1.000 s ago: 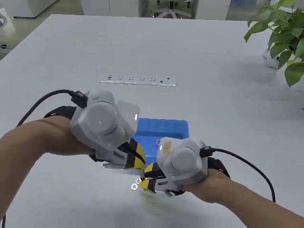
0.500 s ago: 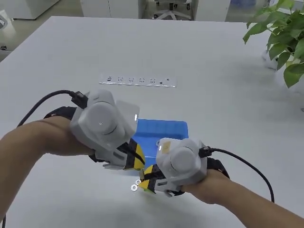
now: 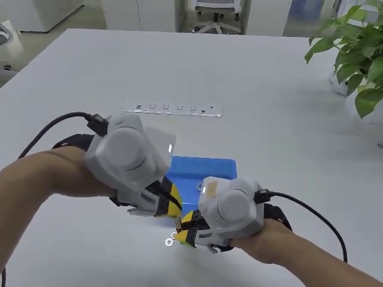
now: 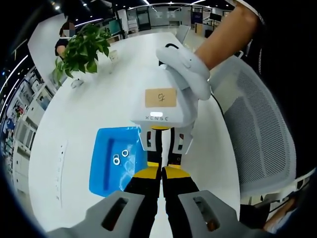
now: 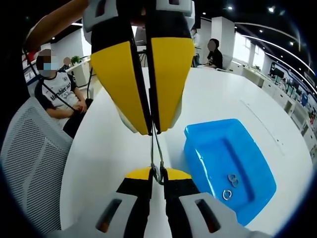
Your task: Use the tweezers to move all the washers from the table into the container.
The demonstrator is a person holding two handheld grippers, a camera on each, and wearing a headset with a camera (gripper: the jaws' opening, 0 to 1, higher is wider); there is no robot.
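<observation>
My two grippers meet jaw to jaw near the table's front edge, just in front of the blue container (image 3: 203,167). The left gripper (image 3: 173,203) is shut on thin metal tweezers (image 5: 154,148), whose legs run down into my right gripper (image 5: 157,174), also shut on them. In the left gripper view, my left gripper (image 4: 161,171) faces the white right gripper body (image 4: 163,106). Two washers (image 3: 170,240) lie on the table below the jaws. Two more washers (image 5: 231,184) lie inside the container (image 5: 233,158), seen again as washers (image 4: 119,157) in the left gripper view.
A white power strip (image 3: 173,109) lies beyond the container at mid-table. A potted plant (image 3: 359,66) stands at the far right edge. A mesh office chair (image 5: 34,163) and seated people are beside the table. Cables trail from both grippers.
The head camera has tilted slightly. Both grippers stay locked together in about the same spot, with the right one a little lower in view.
</observation>
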